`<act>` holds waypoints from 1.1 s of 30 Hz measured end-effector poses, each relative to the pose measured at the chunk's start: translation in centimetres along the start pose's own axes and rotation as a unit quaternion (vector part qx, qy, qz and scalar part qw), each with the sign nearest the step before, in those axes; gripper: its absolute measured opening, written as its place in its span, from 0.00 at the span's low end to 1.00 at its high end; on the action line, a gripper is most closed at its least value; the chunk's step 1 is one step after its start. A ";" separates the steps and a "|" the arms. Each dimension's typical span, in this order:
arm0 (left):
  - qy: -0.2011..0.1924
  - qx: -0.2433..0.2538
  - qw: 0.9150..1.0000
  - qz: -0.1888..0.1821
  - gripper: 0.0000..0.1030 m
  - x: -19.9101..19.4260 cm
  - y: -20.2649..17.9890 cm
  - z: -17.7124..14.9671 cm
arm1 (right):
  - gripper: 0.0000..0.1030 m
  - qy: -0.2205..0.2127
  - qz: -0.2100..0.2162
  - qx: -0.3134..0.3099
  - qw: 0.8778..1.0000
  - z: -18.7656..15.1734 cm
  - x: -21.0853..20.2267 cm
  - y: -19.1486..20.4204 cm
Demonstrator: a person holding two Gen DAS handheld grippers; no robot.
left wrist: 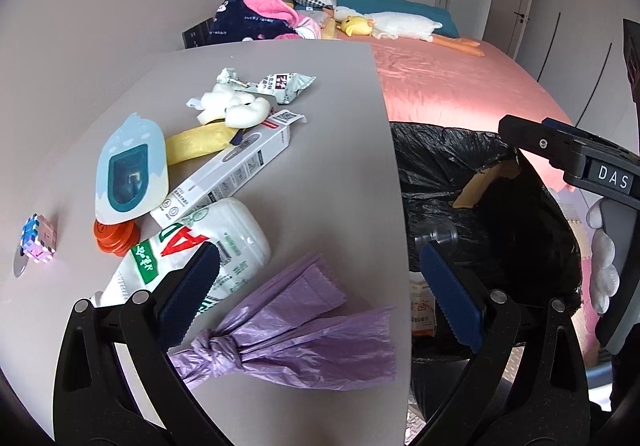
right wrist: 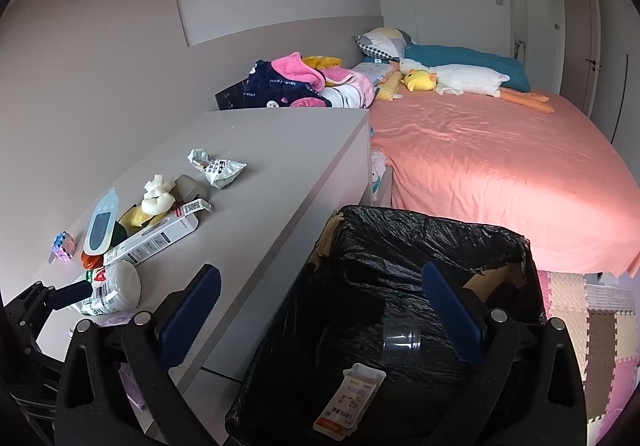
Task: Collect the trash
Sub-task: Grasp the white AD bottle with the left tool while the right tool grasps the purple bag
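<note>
On worktop (left wrist: 280, 62), purple bag (left wrist: 304, 338) btwn spread left gripper (left wrist: 320, 286) fingers, right gripper (right wrist: 322, 310) fingers spread over black-lined bin (right wrist: 400, 246), pouch (right wrist: 348, 402) inside.

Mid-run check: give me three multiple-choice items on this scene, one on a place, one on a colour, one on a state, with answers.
1. Where is the black-lined bin?
A. on the bed
B. on the floor beside the table
C. on the table

2. What colour is the knotted plastic bag?
A. purple
B. green
C. red

3. How is the left gripper?
A. shut on the bag
B. shut on a bottle
C. open

Answers:
1 B, it stands against the table edge.
2 A, it lies lilac on the tabletop.
3 C, its pads stand wide apart, holding nothing.
</note>
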State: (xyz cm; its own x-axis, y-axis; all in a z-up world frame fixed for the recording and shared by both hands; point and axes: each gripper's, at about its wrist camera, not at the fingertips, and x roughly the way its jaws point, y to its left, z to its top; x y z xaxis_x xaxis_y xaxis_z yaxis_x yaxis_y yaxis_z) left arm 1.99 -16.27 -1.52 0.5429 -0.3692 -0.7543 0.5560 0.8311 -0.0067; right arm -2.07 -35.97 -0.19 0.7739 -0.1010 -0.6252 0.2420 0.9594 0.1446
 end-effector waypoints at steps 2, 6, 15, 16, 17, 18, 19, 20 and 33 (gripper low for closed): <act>0.001 -0.003 1.000 0.004 0.94 -0.1 0.9 -0.2 | 0.97 0.004 0.003 -0.004 1.000 0.0 0.3 0.6; 0.005 -0.005 1.000 0.017 0.94 -0.2 2.8 -0.4 | 0.97 0.010 0.008 -0.014 1.000 -0.2 0.9 1.7; 0.034 -0.016 0.999 0.040 0.94 1.5 6.9 -0.7 | 0.97 0.023 0.022 -0.031 0.999 -0.4 2.1 3.7; 0.038 -0.013 0.998 0.042 0.94 1.7 7.1 -0.8 | 0.97 0.024 0.023 -0.034 0.999 -0.4 2.2 3.9; 0.041 -0.010 0.998 0.044 0.94 1.9 7.4 -0.7 | 0.97 0.025 0.024 -0.035 0.999 -0.4 2.3 4.0; 0.043 -0.009 0.998 0.042 0.94 2.1 7.6 -0.7 | 0.97 0.027 0.024 -0.037 0.999 -0.4 2.4 4.2; 0.046 -0.006 0.998 0.041 0.94 2.2 7.7 -0.7 | 0.97 0.029 0.025 -0.038 0.999 -0.5 2.6 4.3; 0.048 -0.002 0.998 0.041 0.94 2.4 7.9 -0.7 | 0.97 0.030 0.025 -0.038 0.998 -0.5 2.7 4.4; 0.068 0.002 0.997 0.032 0.78 4.1 10.5 -1.6 | 0.97 0.034 0.029 -0.044 0.998 -0.6 3.1 4.9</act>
State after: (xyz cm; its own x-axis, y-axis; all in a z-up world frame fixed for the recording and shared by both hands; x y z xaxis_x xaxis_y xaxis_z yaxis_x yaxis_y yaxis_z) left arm 9.04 -8.41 -5.78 0.4874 -0.2559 -0.8348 0.5251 0.8498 0.0462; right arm 1.17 -31.43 -1.85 0.7422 -0.0299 -0.6695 0.1433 0.9830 0.1150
